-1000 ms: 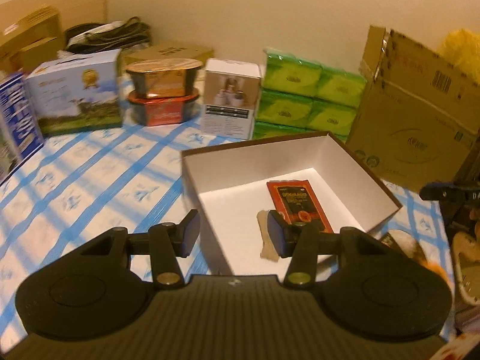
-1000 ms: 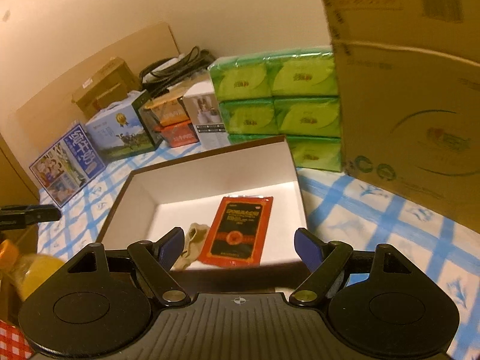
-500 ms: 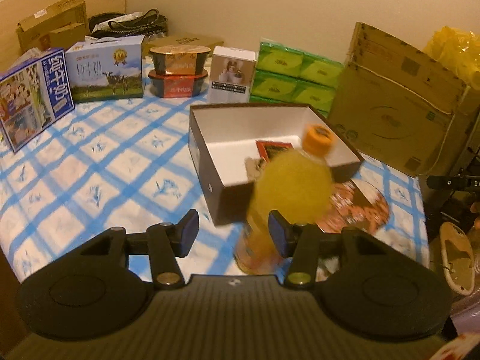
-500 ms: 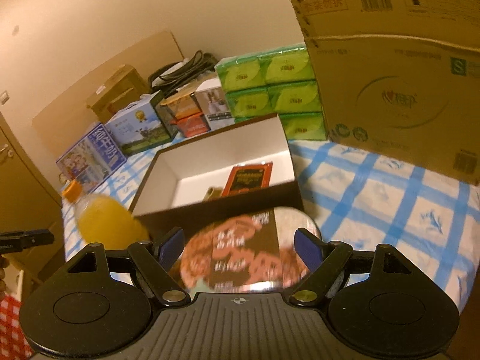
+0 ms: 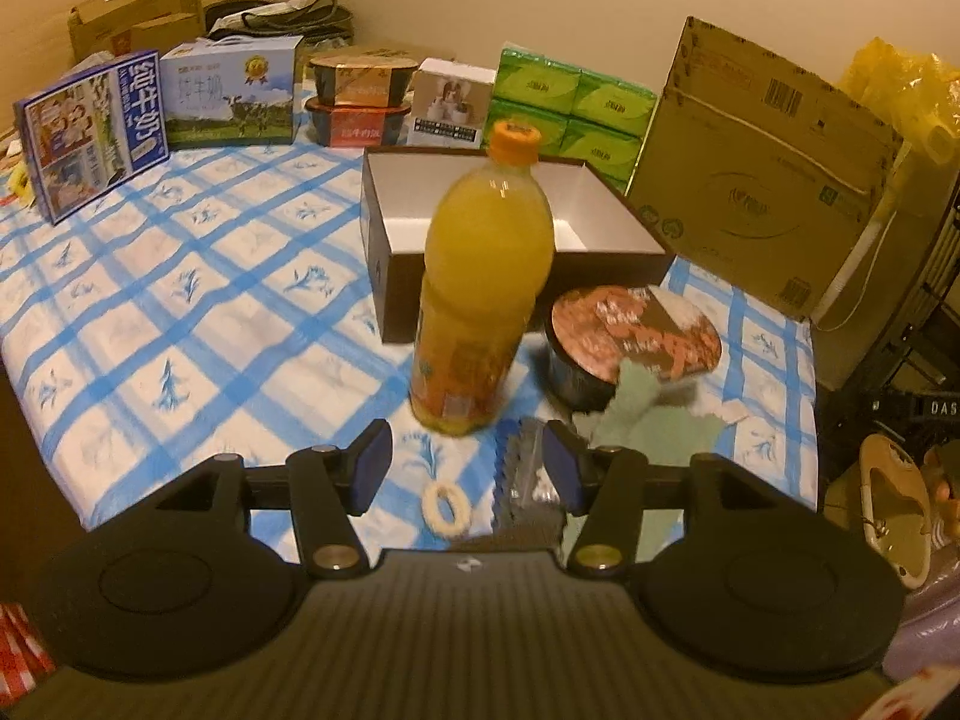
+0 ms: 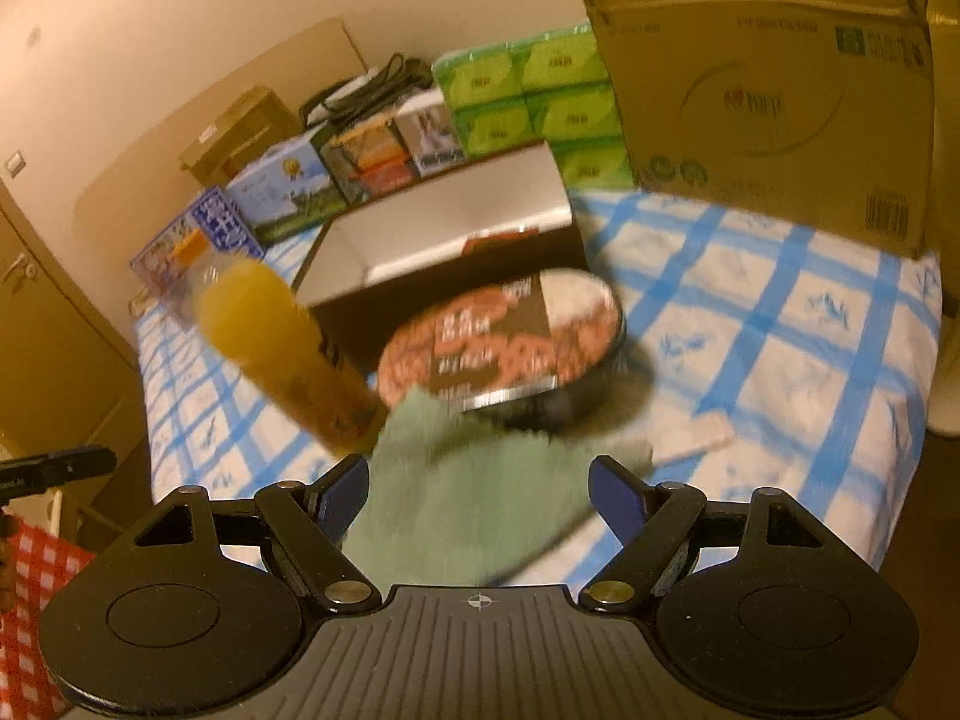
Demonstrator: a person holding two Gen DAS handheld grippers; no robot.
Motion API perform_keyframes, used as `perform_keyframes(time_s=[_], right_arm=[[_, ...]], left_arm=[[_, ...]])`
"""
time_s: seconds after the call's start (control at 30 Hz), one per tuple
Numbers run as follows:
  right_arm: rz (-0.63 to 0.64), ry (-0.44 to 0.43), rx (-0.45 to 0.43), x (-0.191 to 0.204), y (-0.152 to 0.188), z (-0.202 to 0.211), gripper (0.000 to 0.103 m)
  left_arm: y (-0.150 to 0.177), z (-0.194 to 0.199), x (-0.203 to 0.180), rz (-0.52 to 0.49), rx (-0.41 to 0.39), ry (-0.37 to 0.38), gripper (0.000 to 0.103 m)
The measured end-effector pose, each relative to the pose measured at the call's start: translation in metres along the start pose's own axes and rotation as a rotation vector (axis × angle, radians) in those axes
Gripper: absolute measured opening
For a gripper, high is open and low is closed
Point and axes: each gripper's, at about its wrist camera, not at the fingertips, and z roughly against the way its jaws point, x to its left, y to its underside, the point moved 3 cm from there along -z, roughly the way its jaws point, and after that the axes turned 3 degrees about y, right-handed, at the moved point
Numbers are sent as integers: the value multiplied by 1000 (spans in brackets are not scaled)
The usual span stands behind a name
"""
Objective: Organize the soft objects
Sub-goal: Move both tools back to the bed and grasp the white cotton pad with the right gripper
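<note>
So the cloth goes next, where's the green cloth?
In both wrist views the green cloth lies near the table's front edge, just before the noodle bowl, right of the juice bottle.

A pale green fluffy cloth [image 6: 480, 498] lies crumpled on the blue-checked tablecloth, its far edge touching the round lidded bowl. Just left of it lies a small clear packet with a zigzag edge [image 5: 523, 474], and beside that a cream fabric hair ring [image 5: 445, 507] lies flat. Behind them stands 1 open box [image 5: 384, 228], dark outside, white inside, holding a red packet [image 6: 498, 238].
</note>
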Motion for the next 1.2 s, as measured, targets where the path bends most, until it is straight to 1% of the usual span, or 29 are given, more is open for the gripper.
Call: perform_keyframes(time_s=[0.2, 0.3, 0.43, 0.57, 0.73, 0.8, 0.93, 1.03, 1.2], right_arm=[[19, 8, 48, 1, 36, -2, 80], [47, 40, 83, -1, 56, -7, 80], [95, 89, 121, -9, 81, -18, 80], [170, 138, 162, -17, 103, -29, 80], [222, 161, 172, -28, 115, -39, 80], [228, 165, 179, -30, 117, -43, 80], [231, 180, 185, -37, 119, -54, 80], [252, 182, 193, -41, 123, -63, 80], [343, 193, 217, -46, 132, -81, 80]], left_arm=[[31, 6, -11, 36, 20, -39, 52], [48, 7, -16, 36, 32, -75, 52], [71, 1, -21, 40, 75, -97, 52], [89, -9, -26, 31, 112, -124, 52], [104, -22, -34, 26, 131, -135, 52], [109, -27, -36, 29, 137, -132, 52], [118, -42, -42, 9, 163, -154, 52], [125, -51, -43, 16, 178, -159, 52], [135, -63, -43, 22, 207, -164, 52]])
